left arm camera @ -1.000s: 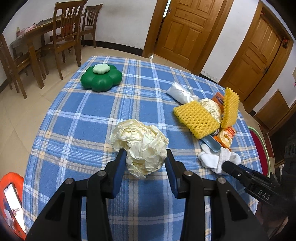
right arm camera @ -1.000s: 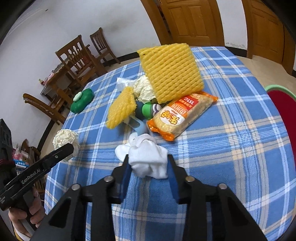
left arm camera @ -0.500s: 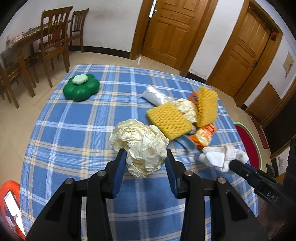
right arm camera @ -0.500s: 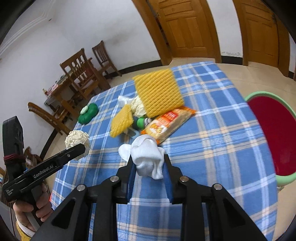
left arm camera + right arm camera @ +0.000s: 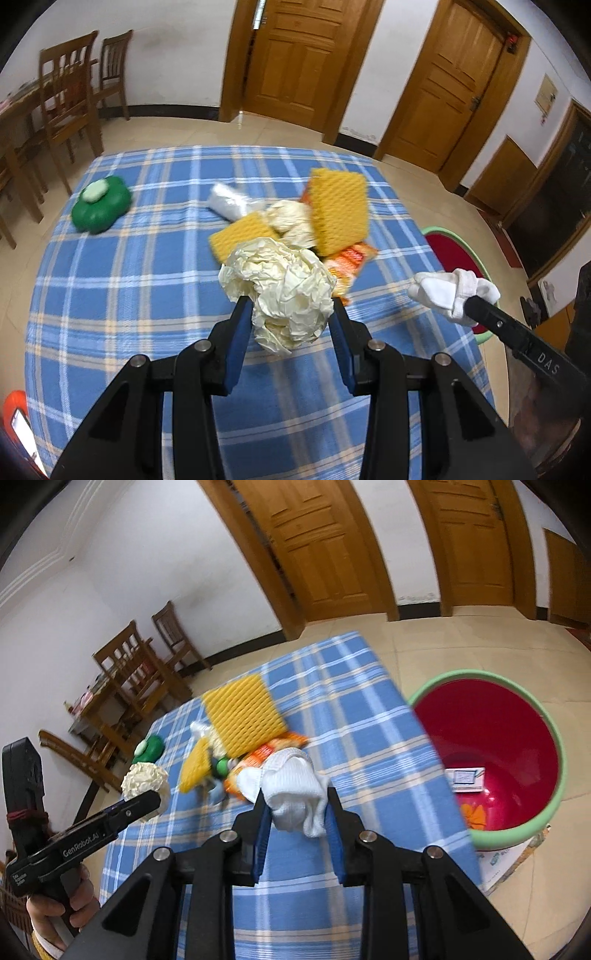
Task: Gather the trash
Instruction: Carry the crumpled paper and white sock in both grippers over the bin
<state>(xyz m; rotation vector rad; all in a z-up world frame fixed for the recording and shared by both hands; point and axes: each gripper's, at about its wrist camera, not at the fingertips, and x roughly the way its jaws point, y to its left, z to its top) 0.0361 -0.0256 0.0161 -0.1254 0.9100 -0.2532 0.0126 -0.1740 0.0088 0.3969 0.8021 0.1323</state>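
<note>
A blue plaid desk (image 5: 129,280) stands in a tiled room with wooden doors; in the left wrist view, the left tongs (image 5: 291,314) clamp a crumpled cream paper ball (image 5: 280,288) above the desk, a yellow foam net (image 5: 340,210) behind it; in the right wrist view, the right tongs (image 5: 295,812) pinch a white cloth wad (image 5: 295,794) near the desk's edge, beside a red bin (image 5: 495,753) on the floor.

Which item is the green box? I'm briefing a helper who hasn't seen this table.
On the blue plaid tablecloth, look away from the central trash pile to the far left corner. The glossy green flower-shaped box sits alone there, with a pale lid knob on top.
</note>
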